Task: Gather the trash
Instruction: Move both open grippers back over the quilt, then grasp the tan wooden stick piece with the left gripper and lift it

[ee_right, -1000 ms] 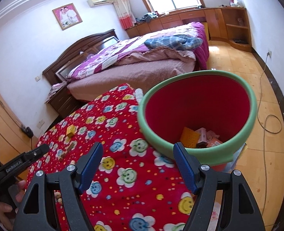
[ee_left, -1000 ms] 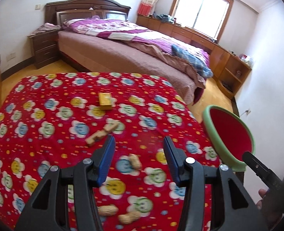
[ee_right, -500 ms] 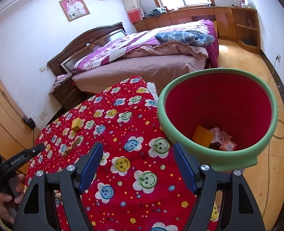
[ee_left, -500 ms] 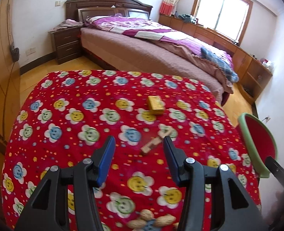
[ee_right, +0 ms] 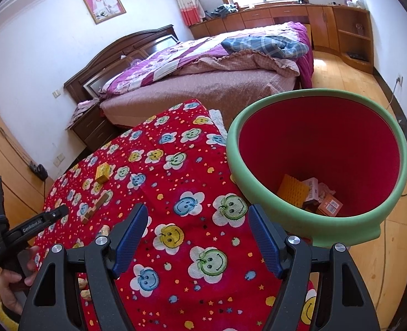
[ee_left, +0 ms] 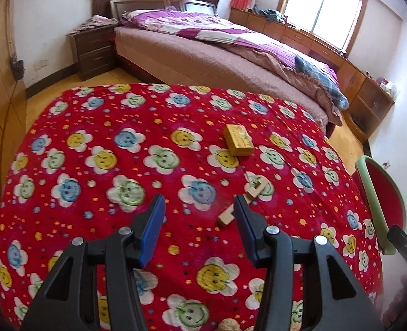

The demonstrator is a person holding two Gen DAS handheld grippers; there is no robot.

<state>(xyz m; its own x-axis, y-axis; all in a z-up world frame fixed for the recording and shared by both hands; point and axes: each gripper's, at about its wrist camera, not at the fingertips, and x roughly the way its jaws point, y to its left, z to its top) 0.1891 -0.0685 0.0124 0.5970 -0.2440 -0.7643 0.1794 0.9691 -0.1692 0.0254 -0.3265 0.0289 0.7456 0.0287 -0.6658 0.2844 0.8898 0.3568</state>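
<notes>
The left gripper (ee_right: 62, 210) carries white lettering that reads "GenRobot.AI" along its black finger, with a smaller label nearer the hand (ee_right: 8, 284) too small to read; its blue ribbed pads (ee_left: 153, 229) stand apart with nothing between them, over a red cloth (ee_left: 98, 209) printed with smiling flowers in blue, yellow and green; the right gripper (ee_right: 197, 237) likewise hangs with its jaws wide and empty. On the cloth lies a notched wooden piece (ee_left: 247, 197), pale and angular, its long axis running from near-left to far-right, its near end just beside the left gripper's right pad; beyond it sits a small yellow box (ee_left: 237, 139), rectangular, print illegible. To the right stands a round bin (ee_right: 258, 193) with a green rim and red inside, holding small cartons (ee_right: 329, 205) bearing barcodes. Peanuts (ee_right: 86, 293) in shells lie at the near edge.
</notes>
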